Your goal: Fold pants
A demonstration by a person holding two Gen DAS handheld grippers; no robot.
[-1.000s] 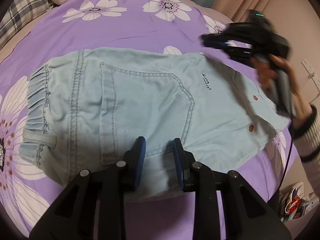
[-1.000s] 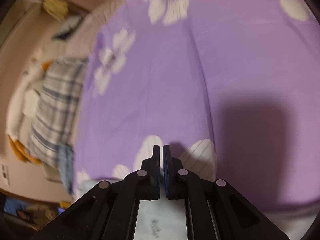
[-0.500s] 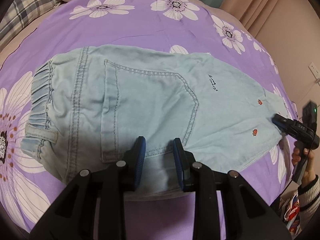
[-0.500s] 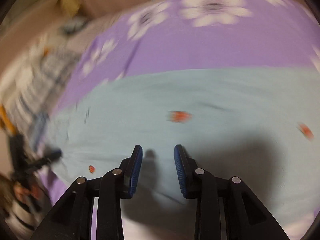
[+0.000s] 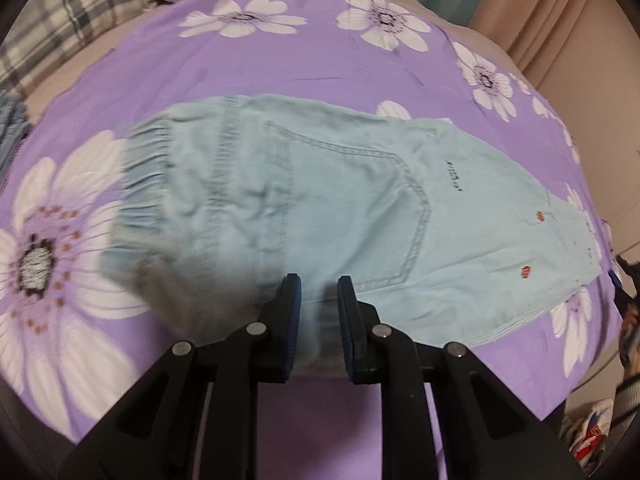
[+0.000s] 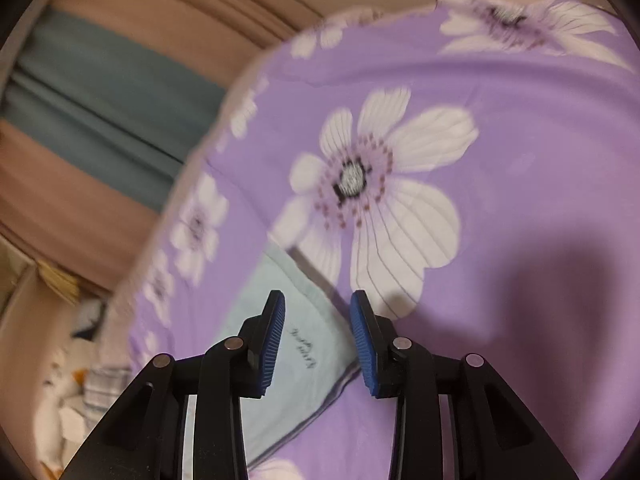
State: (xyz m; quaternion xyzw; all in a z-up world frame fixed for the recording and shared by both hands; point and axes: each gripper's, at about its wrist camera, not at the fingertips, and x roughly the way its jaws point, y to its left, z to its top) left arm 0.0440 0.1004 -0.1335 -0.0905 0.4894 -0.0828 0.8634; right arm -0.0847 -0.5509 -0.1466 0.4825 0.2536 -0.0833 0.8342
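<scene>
Light blue denim pants lie flat on the purple flowered bedspread, elastic waistband to the left, leg ends to the right. My left gripper is open and empty, just above the near edge of the pants below the back pocket. My right gripper is open and empty, hovering over a corner of the pants' leg end with small dark lettering. The right gripper also shows at the far right edge of the left wrist view, beside the leg hem.
A plaid pillow lies at the bed's far left. Brown and teal curtains hang beyond the bed edge. Clutter sits on the floor at lower right and beside the bed.
My right gripper opened from shut, swung down from above the bed to the pants' leg end. My left gripper shifted slightly right along the near edge, still open.
</scene>
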